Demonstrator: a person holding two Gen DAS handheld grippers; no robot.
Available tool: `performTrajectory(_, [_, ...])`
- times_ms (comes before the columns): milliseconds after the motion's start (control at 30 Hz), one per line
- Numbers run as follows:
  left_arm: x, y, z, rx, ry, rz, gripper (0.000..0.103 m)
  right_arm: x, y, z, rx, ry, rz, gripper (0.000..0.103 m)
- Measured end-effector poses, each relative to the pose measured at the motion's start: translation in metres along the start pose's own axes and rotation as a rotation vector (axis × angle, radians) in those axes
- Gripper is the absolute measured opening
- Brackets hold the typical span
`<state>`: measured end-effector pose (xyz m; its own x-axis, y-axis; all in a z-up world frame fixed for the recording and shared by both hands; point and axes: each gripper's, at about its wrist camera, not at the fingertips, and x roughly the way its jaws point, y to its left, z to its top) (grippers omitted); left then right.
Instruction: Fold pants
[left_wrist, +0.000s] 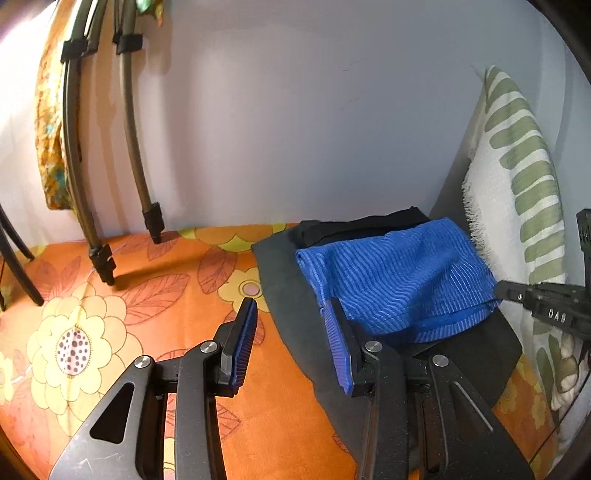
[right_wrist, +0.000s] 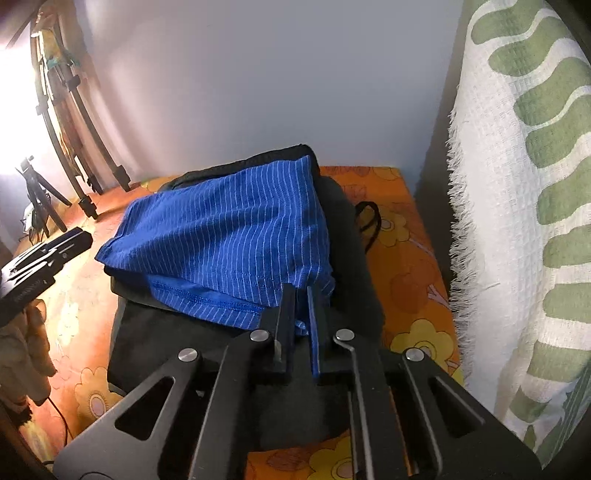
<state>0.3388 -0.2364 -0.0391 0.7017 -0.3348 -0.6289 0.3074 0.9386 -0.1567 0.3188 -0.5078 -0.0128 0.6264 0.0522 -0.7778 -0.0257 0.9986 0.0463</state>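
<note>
Folded blue pinstriped pants (right_wrist: 225, 236) lie on top of a stack of dark folded garments (right_wrist: 173, 343) on an orange flowered bedsheet (left_wrist: 155, 295). My right gripper (right_wrist: 302, 295) is shut on the near right corner of the blue pants, with cloth pinched between its pads. My left gripper (left_wrist: 291, 314) is open and empty, just left of the stack; its right finger (left_wrist: 338, 343) is at the near left edge of the blue pants (left_wrist: 399, 277). The right gripper's body shows at the right edge of the left wrist view (left_wrist: 546, 306).
A white and green patterned throw (right_wrist: 524, 206) hangs along the right side. Tripod legs (left_wrist: 99, 254) stand on the sheet at the back left by the pale wall. A black cord (right_wrist: 369, 221) lies right of the stack.
</note>
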Motion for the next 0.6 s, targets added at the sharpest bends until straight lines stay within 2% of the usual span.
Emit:
performTrajectory(133, [0.0,-0.009,-0.001,0.037,0.004,-0.014,0.036,-0.01,-0.024,0.003,0.093,-0.029,0.043,0.006])
performTrajectory(200, [0.001,-0.014,-0.003,0.055,0.007,-0.014,0.036,-0.007,-0.027,0.002,0.084,-0.016,0.008,0.006])
performTrajectory(300, [-0.001,-0.016,-0.005,0.06,0.016,-0.02,0.036,-0.003,-0.023,-0.001,0.059,0.018,0.001,0.007])
performTrajectory(333, [-0.002,-0.017,-0.005,0.06,0.016,-0.02,0.036,-0.005,-0.02,-0.002,0.047,0.02,-0.012,0.014])
performTrajectory(400, [-0.007,-0.017,-0.006,0.062,0.019,-0.026,0.036,-0.011,-0.015,-0.006,0.033,0.003,-0.04,0.04])
performTrajectory(467, [-0.014,-0.017,-0.005,0.064,0.02,-0.026,0.036,-0.019,-0.011,-0.009,0.034,-0.013,-0.036,0.045])
performTrajectory(600, [-0.037,-0.013,-0.003,0.049,0.016,-0.041,0.036,-0.048,0.005,-0.012,0.026,-0.064,-0.053,0.045])
